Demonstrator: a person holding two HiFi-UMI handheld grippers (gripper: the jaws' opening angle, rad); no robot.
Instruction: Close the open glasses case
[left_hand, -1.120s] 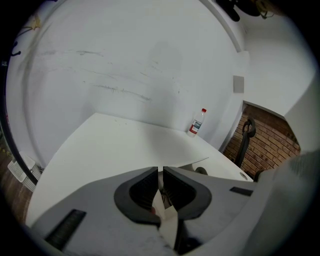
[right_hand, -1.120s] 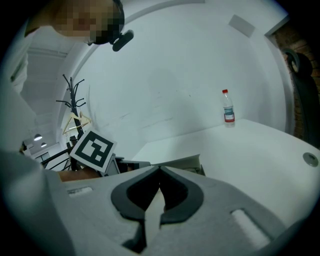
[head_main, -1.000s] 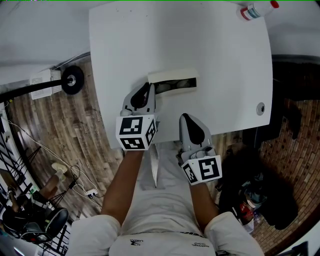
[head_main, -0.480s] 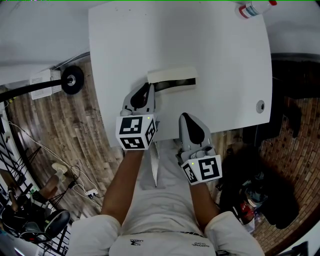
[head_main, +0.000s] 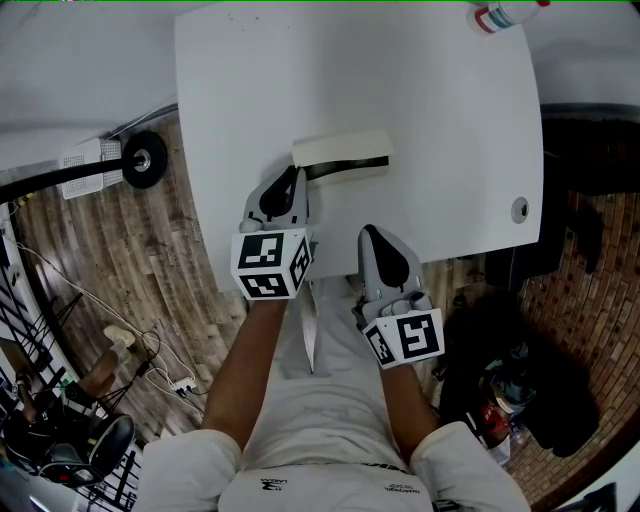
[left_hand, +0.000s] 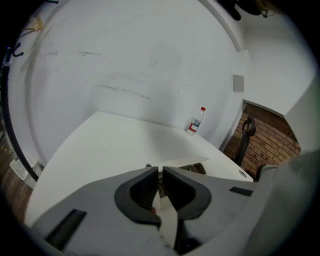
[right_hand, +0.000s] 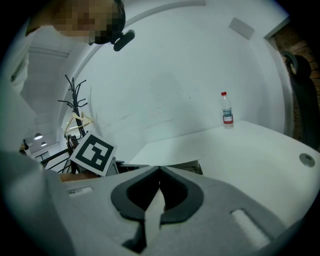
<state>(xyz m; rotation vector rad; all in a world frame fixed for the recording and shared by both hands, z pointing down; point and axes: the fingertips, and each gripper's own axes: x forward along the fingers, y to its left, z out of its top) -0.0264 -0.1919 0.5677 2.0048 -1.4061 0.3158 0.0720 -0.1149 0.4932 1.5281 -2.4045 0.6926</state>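
The glasses case (head_main: 340, 158) lies open on the white table (head_main: 420, 110), its cream lid raised over a dark inside. My left gripper (head_main: 291, 180) is shut and empty, its tips right beside the case's left near corner; whether they touch it I cannot tell. In the left gripper view the case (left_hand: 192, 165) shows just past the closed tips of the left gripper (left_hand: 160, 172). My right gripper (head_main: 372, 236) is shut with nothing in it, near the table's front edge and short of the case. From the right gripper (right_hand: 159, 170) the case (right_hand: 172, 164) lies straight ahead.
A clear bottle with a red cap (head_main: 508, 16) stands at the table's far right corner, also in the left gripper view (left_hand: 196, 121) and right gripper view (right_hand: 227, 110). A round cable hole (head_main: 519, 210) sits near the table's right edge. Wooden floor, cables and a dark bag surround the table.
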